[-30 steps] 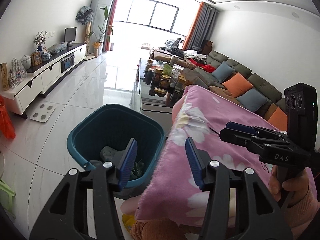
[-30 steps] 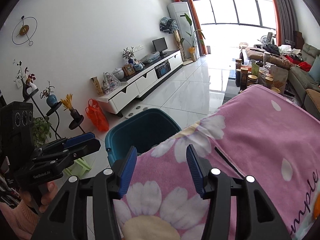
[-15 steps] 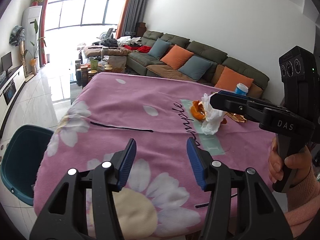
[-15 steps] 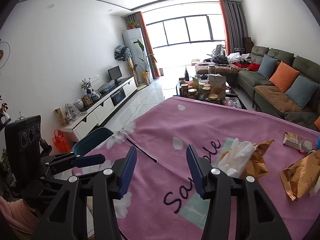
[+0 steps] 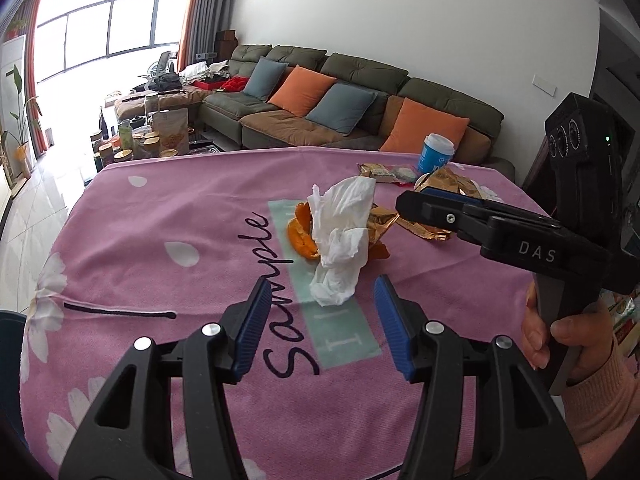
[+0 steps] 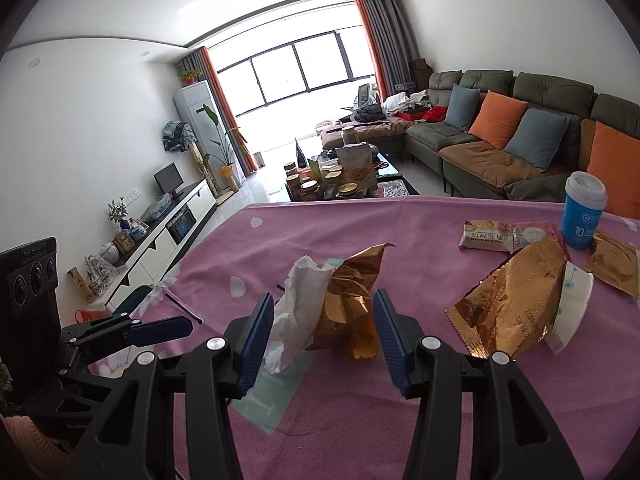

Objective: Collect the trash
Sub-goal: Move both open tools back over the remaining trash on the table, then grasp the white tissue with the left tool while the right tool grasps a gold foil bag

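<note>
Step in hand, by judgement: approach to the next pieces of trash; nothing is being carried yet. The left hand-held gripper (image 5: pixel 318 326) is hovering with its jaws partly apart and empty, having just been opening a little, lined up just short of the crumpled white tissue (image 5: pixel 342 236) that is lying against the orange peel (image 5: pixel 301 234). The right hand-held gripper (image 6: pixel 324 338) is likewise standing part-open and empty, facing the small gold wrapper (image 6: pixel 352 300) beside that tissue.

Next move probably calls for lowering each pair of jaws around its item, then closing.

More trash is sitting further right: a large gold packet (image 6: pixel 516 300), a snack packet (image 6: pixel 486 236), a blue cup (image 6: pixel 582 210).

Surface: worktop under a pink flowered cloth (image 5: pixel 160 208). Room: living room, green sofa (image 5: pixel 360 96), bright window. A teal bin (image 6: pixel 130 300) is showing past the cloth's far left edge.
</note>
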